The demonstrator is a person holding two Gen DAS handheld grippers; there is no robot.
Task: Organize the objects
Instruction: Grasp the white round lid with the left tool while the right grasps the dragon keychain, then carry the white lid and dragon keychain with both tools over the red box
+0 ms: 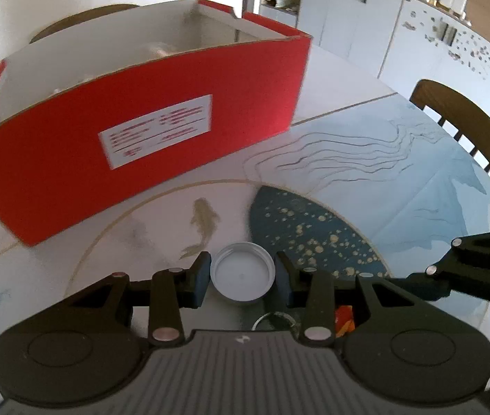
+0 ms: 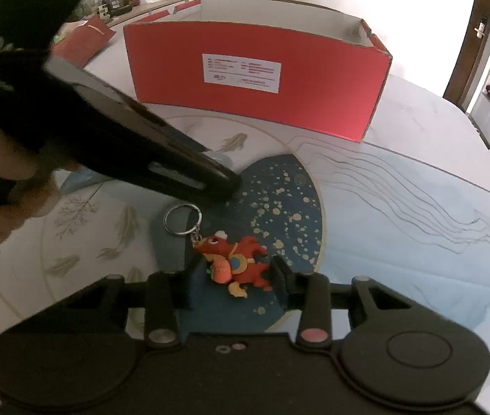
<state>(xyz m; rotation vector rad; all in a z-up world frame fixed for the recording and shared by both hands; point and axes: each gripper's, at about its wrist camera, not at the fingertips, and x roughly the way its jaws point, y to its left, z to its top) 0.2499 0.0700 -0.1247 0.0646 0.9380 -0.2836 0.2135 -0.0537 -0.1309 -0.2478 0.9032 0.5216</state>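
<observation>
Cap (image 1: 243, 278) first, on my left: the white lid sits mouth-up on the table (image 1: 348, 86), right between the blue pads (image 1: 200, 282) of my left claw (image 1: 243, 282). The jaws bracket it closely, but I cannot tell whether they already pinch its rim. Ahead and to the left stands the open red box (image 1: 134, 145), near enough that I judge the carry short. Further right, my right claw (image 2: 232, 276) is spread open around the red dragon keychain (image 2: 236, 264). The charm lies flat across the gap, its ring (image 2: 182, 219) pointing forward-left toward the left claw's body. The box (image 2: 255, 76) lies straight ahead.
</observation>
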